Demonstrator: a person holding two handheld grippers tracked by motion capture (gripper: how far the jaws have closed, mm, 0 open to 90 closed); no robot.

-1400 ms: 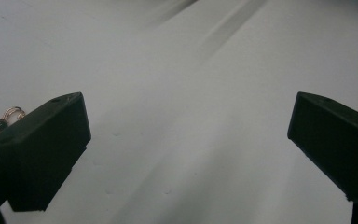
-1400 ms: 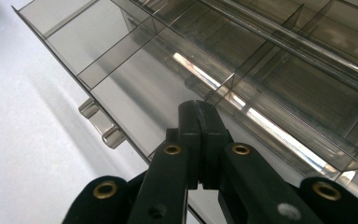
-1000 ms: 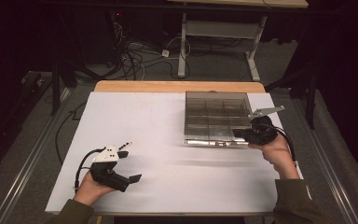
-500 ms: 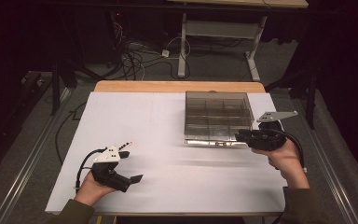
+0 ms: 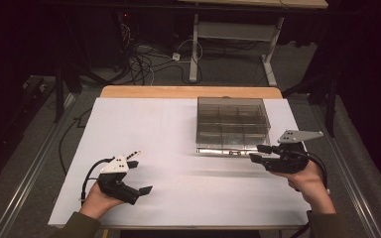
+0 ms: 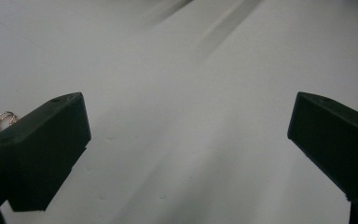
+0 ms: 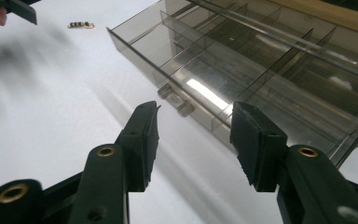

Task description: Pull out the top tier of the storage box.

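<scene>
Smoky clear plastic compartment box (image 5: pixel 232 124) sits closed at the counter's (image 5: pixel 178 198) far right. Our right hand-held gripper (image 5: pixel 258 153), jaws just opening and empty, could shove it sideways; the left hand-held gripper (image 5: pixel 138 171) gapes wide.

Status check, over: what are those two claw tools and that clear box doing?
Left gripper open, empty. Right gripper opening, empty, beside clear box. Box lid shut. Small beaded thing off aside.
</scene>
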